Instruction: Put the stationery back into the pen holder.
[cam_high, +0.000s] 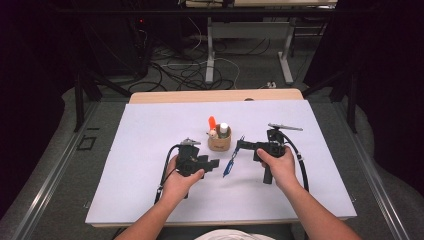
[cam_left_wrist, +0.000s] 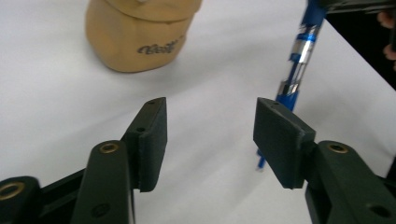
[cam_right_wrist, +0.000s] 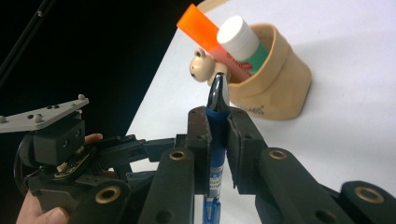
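While my right gripper (cam_right_wrist: 217, 135) clamps the pen (cam_right_wrist: 216, 140) mid-barrel beside the cup (cam_right_wrist: 275, 88), left gripper (cam_left_wrist: 210, 135) gapes empty; pen looks light, stiff, slick.

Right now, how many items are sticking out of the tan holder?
3 in the tan holder: orange marker at the back, white-capped tube beside it, bear-topped piece at the rim. Shorter ones may be hidden inside.

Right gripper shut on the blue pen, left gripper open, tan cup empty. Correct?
Not the cup. The right gripper view shows the tan cup holding an orange marker, a white-capped tube and a bear-topped item. The right gripper is shut on the blue pen; the left gripper is open.
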